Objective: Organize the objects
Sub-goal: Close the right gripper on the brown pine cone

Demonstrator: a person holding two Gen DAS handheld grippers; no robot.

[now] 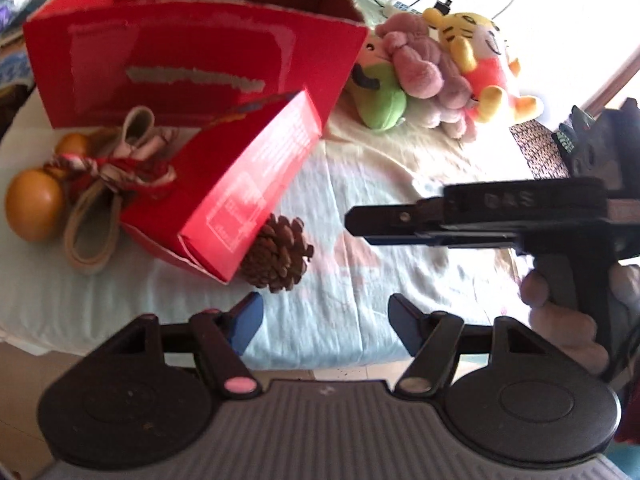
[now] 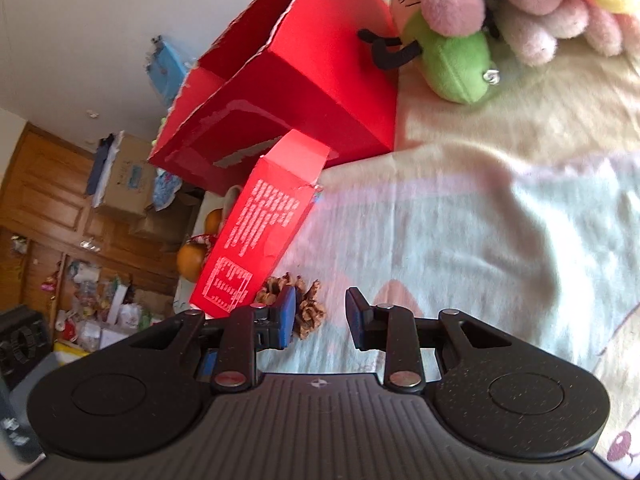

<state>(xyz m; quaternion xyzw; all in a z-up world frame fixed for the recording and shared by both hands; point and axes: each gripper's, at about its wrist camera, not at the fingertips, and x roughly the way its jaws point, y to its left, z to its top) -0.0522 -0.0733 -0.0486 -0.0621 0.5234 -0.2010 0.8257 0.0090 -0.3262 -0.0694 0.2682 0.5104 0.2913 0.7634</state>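
A brown pine cone (image 1: pixel 278 254) lies on the pale bedsheet against the low end of a small red box (image 1: pixel 248 184), which lies tilted. Behind it stands a large open red box (image 1: pixel 192 52). My left gripper (image 1: pixel 324 320) is open over the sheet, just short of the cone and to its right, holding nothing. My right gripper (image 1: pixel 360 226) comes in from the right, side-on, its tips a little right of the cone. In the right wrist view that gripper (image 2: pixel 320 316) is open, and the pine cone (image 2: pixel 308 308) sits just beyond its left finger (image 2: pixel 286 316), beside the small red box (image 2: pixel 260 224).
Green (image 1: pixel 380 100), pink (image 1: pixel 424 68) and yellow tiger (image 1: pixel 480 52) plush toys are heaped right of the large box. An orange gourd with ribbons (image 1: pixel 34 204) lies at the left. A hand (image 1: pixel 560 312) holds the right gripper's handle. The bed edge runs along the near side.
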